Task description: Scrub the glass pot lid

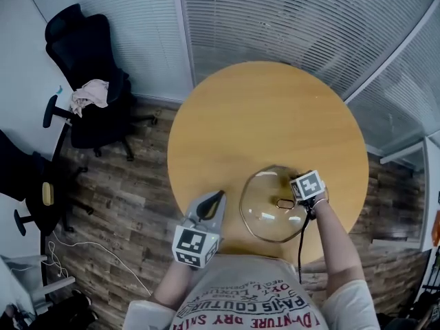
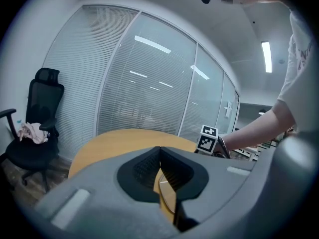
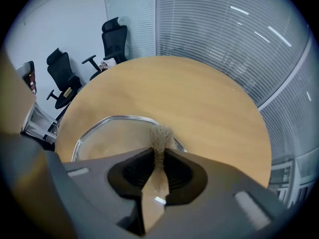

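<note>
The glass pot lid (image 1: 265, 215) lies flat on the round wooden table (image 1: 261, 115), near its front edge, with its handle (image 1: 284, 203) facing up. My right gripper (image 1: 304, 195) hangs over the lid's right side, shut on a tan bristly scrubber (image 3: 160, 135) whose tip pokes out past the fingertips. In the right gripper view that gripper (image 3: 160, 151) looks down on the lid's metal rim (image 3: 114, 118). My left gripper (image 1: 216, 199) is shut and holds nothing, just left of the lid above the table's edge. In its own view, the left gripper (image 2: 160, 152) points across the table.
A black office chair (image 1: 93, 81) with a cloth (image 1: 89, 93) on its seat stands at the left on the wood floor. Another dark chair (image 1: 27, 184) stands nearer. Glass walls with blinds (image 1: 289, 19) close off the far side. A white cable (image 1: 103, 253) trails on the floor.
</note>
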`<state>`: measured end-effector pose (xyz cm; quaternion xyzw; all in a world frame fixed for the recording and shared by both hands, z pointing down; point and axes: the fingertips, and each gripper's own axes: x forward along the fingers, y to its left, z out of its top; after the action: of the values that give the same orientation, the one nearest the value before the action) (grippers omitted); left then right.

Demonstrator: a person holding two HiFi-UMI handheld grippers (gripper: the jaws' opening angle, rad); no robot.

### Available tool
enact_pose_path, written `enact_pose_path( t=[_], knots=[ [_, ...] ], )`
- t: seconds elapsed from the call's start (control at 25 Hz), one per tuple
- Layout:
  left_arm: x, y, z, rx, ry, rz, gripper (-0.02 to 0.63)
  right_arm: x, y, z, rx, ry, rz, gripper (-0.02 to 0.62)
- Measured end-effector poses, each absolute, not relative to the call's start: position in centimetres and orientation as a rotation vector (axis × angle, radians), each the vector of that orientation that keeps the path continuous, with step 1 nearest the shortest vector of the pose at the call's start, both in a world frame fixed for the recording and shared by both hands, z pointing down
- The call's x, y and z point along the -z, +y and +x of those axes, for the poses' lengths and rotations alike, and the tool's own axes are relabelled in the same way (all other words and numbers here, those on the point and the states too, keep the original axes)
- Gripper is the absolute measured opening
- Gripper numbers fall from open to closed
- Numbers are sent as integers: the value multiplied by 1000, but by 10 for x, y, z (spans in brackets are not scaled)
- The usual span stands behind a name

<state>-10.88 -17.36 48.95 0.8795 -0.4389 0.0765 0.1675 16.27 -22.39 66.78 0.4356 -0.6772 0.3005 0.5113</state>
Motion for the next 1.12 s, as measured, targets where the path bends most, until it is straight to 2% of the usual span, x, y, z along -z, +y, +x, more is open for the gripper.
enact_pose_path(
  t=[0.44,0.8,1.12],
  knots=[
    [-504,-191,-109,-211,-1267,2475,8,-692,-232,134,-774,-1632,945,61],
    [-514,-197,-104,-235,-1254,2466,8,-689,-236,159,-670,-1456,952,61],
    [-519,-199,-116,-247,-1276,2442,8,-692,-243,129,-638,-1499,900,61]
  ],
)
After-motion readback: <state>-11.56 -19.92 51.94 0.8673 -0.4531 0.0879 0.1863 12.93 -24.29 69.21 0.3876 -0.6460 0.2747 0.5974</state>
